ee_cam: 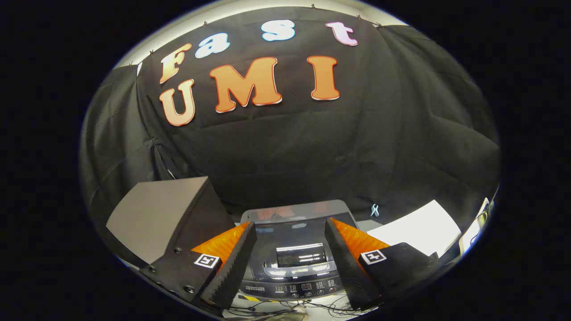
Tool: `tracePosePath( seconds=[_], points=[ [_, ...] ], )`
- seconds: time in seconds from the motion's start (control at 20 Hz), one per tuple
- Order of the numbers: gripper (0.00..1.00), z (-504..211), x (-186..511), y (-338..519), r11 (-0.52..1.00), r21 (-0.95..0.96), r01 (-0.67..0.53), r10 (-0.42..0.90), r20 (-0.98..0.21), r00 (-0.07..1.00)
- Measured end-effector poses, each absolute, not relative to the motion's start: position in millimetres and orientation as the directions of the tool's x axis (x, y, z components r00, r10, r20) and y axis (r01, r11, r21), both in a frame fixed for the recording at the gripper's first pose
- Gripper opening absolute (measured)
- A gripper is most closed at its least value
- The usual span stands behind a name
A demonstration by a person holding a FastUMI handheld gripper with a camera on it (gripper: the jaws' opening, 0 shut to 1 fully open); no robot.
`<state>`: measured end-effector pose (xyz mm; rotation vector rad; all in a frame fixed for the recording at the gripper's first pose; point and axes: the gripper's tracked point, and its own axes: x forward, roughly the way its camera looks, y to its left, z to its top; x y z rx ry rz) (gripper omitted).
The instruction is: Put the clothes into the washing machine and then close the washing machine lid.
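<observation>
Gripper [290, 232] is spread wide, fingers well apart, nothing held or touched between them. Washing machine [292, 263] sits directly ahead, seen between the two fingers from above and slightly in front. Its lid [299, 243] lies flat and closed over the top; a glossy dark panel in the lid reflects a bright rectangle of light. Control panel [305, 287] runs along the machine's near edge, a row of small round buttons and a small display visible, markings too small to make out. A tangle of thin cables [285, 307] lies on the pale surface just below the control panel, between the finger bases. A large grey box [160, 214] with a dark side face stands just beside the machine's left edge, beyond the left finger. A white sheet [419, 232] lies flat to the right of the machine, beyond the right finger. A small pale clip [374, 210] hangs on the black cloth wall behind the machine's far right corner. No clothes can be made out.
</observation>
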<state>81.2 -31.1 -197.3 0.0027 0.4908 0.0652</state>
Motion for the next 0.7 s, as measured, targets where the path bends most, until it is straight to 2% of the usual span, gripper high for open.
tracePosePath(
  seconds=[0.7],
  points=[
    [0.99, -55, 59, -7, 1.000, -0.016, -0.020, 0.016, -0.239, 0.971]
  ],
)
